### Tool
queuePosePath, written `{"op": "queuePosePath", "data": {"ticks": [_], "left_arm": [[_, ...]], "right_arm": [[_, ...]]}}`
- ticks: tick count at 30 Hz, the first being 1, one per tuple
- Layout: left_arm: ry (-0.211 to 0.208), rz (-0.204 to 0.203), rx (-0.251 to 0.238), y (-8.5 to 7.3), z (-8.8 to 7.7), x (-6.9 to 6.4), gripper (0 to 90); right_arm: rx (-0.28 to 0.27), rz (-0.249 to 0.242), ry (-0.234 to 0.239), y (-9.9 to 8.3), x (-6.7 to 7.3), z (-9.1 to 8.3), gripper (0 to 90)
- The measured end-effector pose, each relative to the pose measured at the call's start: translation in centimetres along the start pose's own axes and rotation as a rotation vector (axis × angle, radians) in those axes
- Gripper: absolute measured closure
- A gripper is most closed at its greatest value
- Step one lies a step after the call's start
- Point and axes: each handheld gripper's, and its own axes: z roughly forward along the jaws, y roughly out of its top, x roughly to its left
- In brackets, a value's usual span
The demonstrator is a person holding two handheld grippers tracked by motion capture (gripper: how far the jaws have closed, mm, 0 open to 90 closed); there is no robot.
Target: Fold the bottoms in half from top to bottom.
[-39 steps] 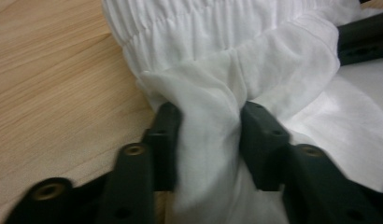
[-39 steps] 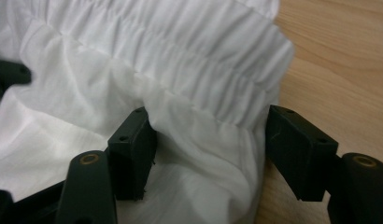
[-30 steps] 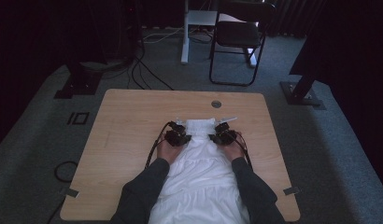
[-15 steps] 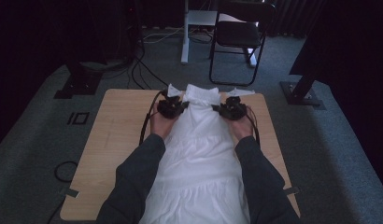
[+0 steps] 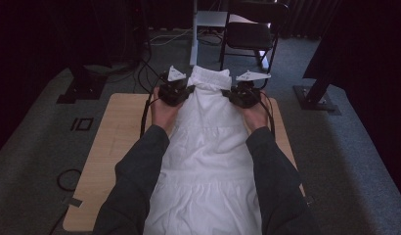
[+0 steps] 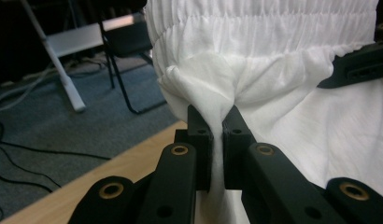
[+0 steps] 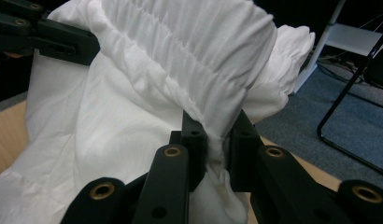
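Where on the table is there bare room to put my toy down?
Bare wood lies along the table's left side, between its left edge and the white garment, and in a narrower strip along the right edge. The middle is crowded: the garment hangs there from both grippers.

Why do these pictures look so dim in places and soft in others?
High view: dark surroundings, the white garment brightest. Left gripper view: the near black gripper looks soft, the gathered cloth sharper. Right gripper view: the chair behind is blurred.
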Motion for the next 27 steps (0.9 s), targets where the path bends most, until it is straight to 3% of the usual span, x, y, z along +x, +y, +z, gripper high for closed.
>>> {"op": "queuePosePath", "data": {"ticks": [4, 7, 8, 12, 14, 15, 19, 21, 22, 23, 27], "left_arm": [[-0.071, 0.035, -0.018, -0.5, -1.9, -1.3, 85.6], [-0.090, 0.059, -0.022, -0.9, -2.8, -2.0, 85.4], [-0.122, 0.064, -0.030, -1.5, -3.8, -2.7, 85.3], [-0.156, 0.067, -0.049, -2.9, -5.2, -4.0, 85.2], [-0.192, 0.080, -0.059, -4.7, -6.5, -5.3, 84.8], [-0.192, 0.080, -0.059, -4.7, -6.5, -5.3, 84.7], [-0.224, 0.098, -0.046, -7.5, -7.8, -6.9, 84.6], [-0.256, 0.082, -0.032, -9.3, -8.2, -7.8, 84.5], [-0.263, 0.079, -0.023, -10.0, -8.3, -8.0, 84.5], [-0.272, 0.071, -0.009, -11.0, -8.4, -8.5, 84.5], [-0.314, 0.039, 0.086, -15.5, -8.4, -9.8, 84.3]], "right_arm": [[-0.008, -0.010, 0.024, -1.1, 0.7, -1.6, 79.8], [-0.018, -0.009, 0.048, -1.6, 1.1, -2.7, 79.7], [-0.020, -0.021, 0.060, -2.2, 1.7, -3.7, 79.6], [-0.020, -0.039, 0.076, -3.5, 3.0, -5.3, 79.5], [-0.022, -0.044, 0.101, -5.2, 4.2, -6.6, 79.4], [-0.022, -0.044, 0.101, -5.2, 4.2, -6.6, 79.4], [-0.010, -0.047, 0.135, -8.2, 6.0, -7.8, 79.4], [0.009, -0.047, 0.143, -9.9, 6.7, -8.0, 79.4], [0.031, -0.032, 0.159, -11.4, 7.3, -8.1, 79.4], [0.031, -0.032, 0.159, -11.4, 7.3, -8.1, 79.4], [0.115, -0.023, 0.198, -15.3, 8.9, -7.8, 79.5]]}}
